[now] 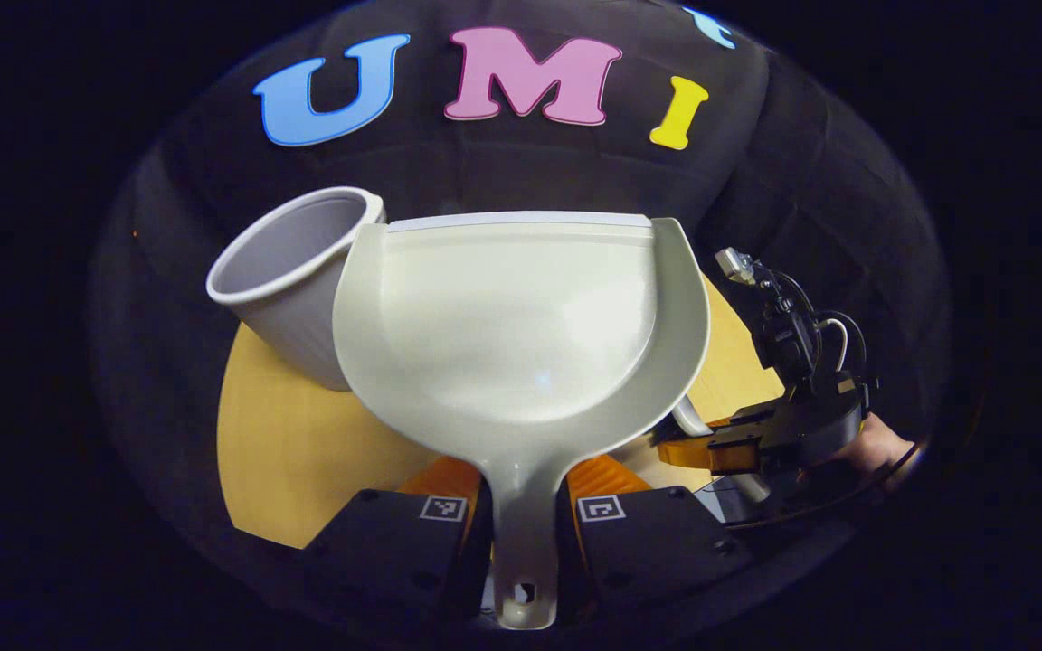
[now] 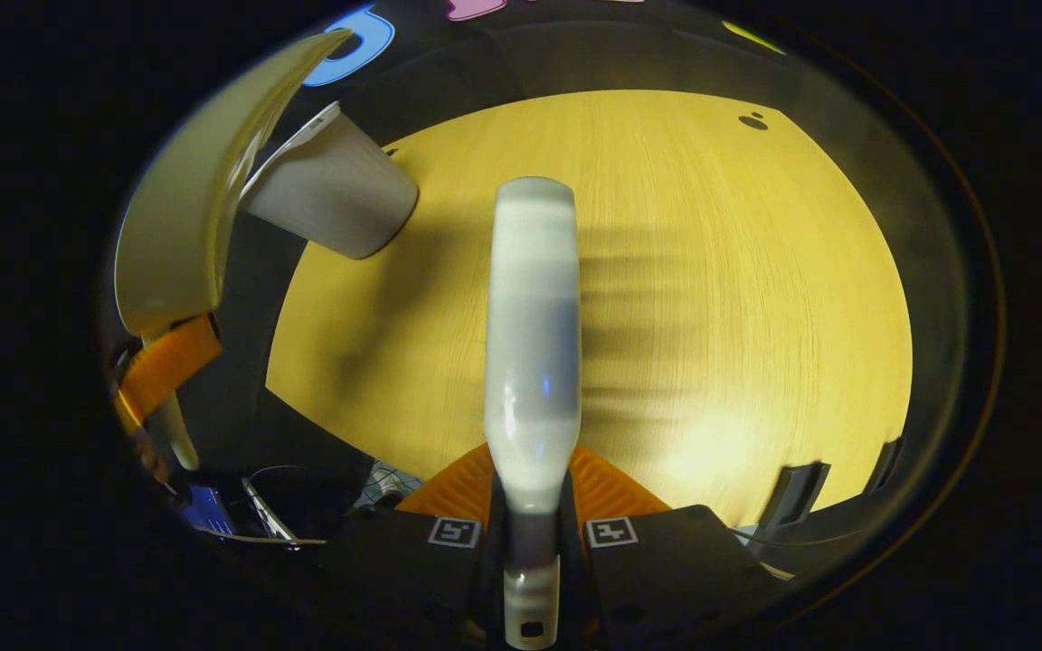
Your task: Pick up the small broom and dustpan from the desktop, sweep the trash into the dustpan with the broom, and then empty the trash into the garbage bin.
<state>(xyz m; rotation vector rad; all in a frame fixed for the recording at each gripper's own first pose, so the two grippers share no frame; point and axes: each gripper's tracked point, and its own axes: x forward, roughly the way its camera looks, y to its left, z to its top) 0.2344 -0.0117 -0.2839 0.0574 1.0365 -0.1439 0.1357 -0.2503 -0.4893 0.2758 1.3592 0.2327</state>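
Observation:
My left gripper [image 1: 525, 502] is shut on the handle of the pale dustpan [image 1: 521, 316], which is lifted with its pan facing the camera and looks empty. Its left edge overlaps the grey garbage bin [image 1: 290, 280], which appears tilted just behind it. In the right gripper view the right gripper [image 2: 532, 506] is shut on the handle of the small white broom [image 2: 532, 325], held above the wooden desktop [image 2: 711, 271]. That view also has the dustpan [image 2: 186, 190] edge-on at the upper left, next to the bin [image 2: 336, 194]. The right gripper [image 1: 738, 443] appears at the right of the left gripper view.
The round wooden desktop [image 1: 295, 452] lies below the dustpan, with black cloth behind it. A small dark spot [image 2: 753, 121] marks the far side of the desktop. A hand [image 1: 883, 448] holds the right gripper. Dark objects sit off the table's near edge.

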